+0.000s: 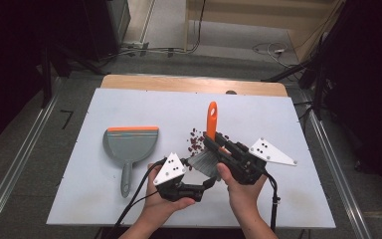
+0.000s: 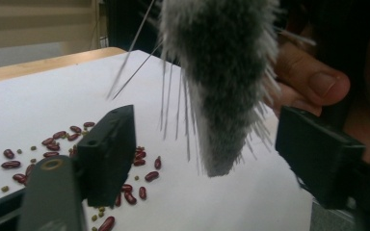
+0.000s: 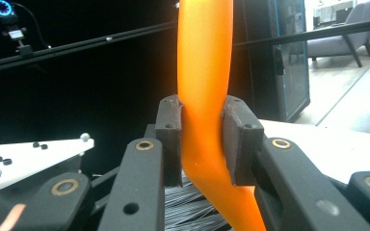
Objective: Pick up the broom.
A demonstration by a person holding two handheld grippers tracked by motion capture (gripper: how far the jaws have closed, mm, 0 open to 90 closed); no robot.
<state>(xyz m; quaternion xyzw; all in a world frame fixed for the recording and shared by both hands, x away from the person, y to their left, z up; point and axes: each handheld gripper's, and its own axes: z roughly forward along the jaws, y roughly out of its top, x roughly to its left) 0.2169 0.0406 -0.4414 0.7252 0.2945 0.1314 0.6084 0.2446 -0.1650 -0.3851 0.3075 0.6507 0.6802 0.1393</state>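
- High view: the right gripper (image 1: pixel 218 144) has its fingers clamped on the orange handle (image 1: pixel 211 119) of a brush, whose grey bristles (image 1: pixel 204 164) hang toward the person, between the two hands. The left gripper (image 1: pixel 199 186) lies just on the near side of the bristles; its fingers there are hidden by the hands and its white plate (image 1: pixel 170 168). Red beans (image 1: pixel 195 142) lie scattered on the desk (image 1: pixel 278 199) just left of the right gripper's fingers. A grey dustpan (image 1: pixel 129 147) with an orange lip sits well apart to the left, untouched.
- Left gripper view: the fingers (image 2: pixel 108 154) stand apart, with the bristles (image 2: pixel 221 86) hanging between them and touching neither pad. The beans (image 2: pixel 53 144), with a few small green ones, lie beyond and around the left finger. A thumb (image 2: pixel 313 82) shows behind the right finger. The brush's top is cut off.
- Right gripper view: the fingers (image 3: pixel 168 139) press both sides of the handle (image 3: pixel 202 86); its tip is cut off above. Bristles (image 3: pixel 192 207) show below the fingers.
- The desk is a white board on a wooden top; the room behind is dark, with cables on the floor.
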